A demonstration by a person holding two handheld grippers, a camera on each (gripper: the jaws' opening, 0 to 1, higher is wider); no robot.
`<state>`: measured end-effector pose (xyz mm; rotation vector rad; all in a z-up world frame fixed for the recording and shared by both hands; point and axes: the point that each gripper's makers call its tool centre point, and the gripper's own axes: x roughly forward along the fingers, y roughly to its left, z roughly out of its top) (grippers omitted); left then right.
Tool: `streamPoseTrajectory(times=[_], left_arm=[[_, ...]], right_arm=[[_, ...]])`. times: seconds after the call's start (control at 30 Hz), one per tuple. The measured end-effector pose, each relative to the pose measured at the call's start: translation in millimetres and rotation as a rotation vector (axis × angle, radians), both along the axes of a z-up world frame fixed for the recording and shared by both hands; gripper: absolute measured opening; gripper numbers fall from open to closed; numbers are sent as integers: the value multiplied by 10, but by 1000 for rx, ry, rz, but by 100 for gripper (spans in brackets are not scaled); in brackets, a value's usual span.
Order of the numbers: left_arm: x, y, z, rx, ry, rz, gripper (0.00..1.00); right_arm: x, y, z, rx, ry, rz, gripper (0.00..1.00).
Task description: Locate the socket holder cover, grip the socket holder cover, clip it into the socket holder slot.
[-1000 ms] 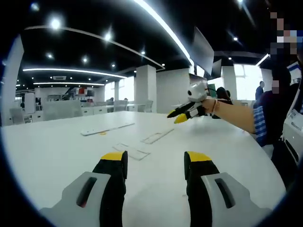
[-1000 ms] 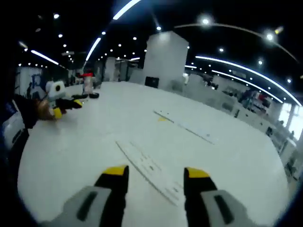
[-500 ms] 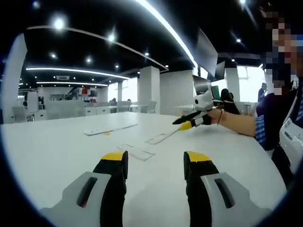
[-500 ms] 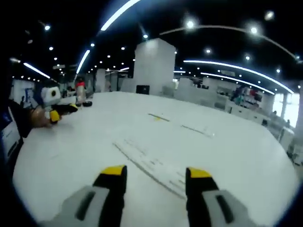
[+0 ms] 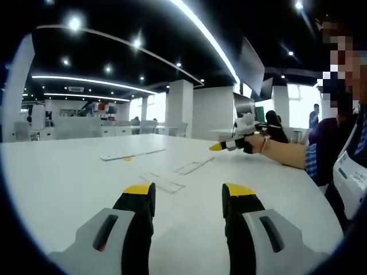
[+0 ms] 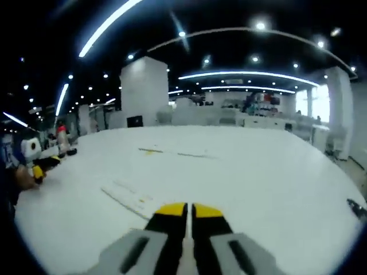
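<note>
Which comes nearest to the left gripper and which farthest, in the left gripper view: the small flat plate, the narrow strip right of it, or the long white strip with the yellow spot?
1. Small flat plate, just ahead of the left gripper.
2. Narrow strip, farther on, toward the right gripper.
3. Long white strip, farthest, ahead to the left.

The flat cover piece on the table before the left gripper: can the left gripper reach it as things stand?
Probably yes: the left gripper is open, and only bare table lies between it and the flat cover piece.
</note>
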<state>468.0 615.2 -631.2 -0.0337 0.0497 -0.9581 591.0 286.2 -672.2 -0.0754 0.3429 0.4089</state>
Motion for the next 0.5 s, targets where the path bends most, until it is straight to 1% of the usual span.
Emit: streamPoseTrajectory(times=[0.03, 0.07, 0.17, 0.27, 0.5], left_arm=[[3, 1, -2, 1, 0, 1, 47], [7, 3, -2, 1, 0, 3, 47], [13, 4, -3, 1, 1, 5, 47], [18, 6, 0, 2, -1, 7, 47], [30, 7, 15, 3, 1, 7, 47]], right_arm=[[1, -33, -40, -19, 12, -12, 4], [6, -29, -73, -32, 20, -7, 4], [55, -35, -147, -44, 34, -11, 4], [62, -63, -218, -91, 52, -15, 4], [86, -48, -214, -80, 52, -12, 4]])
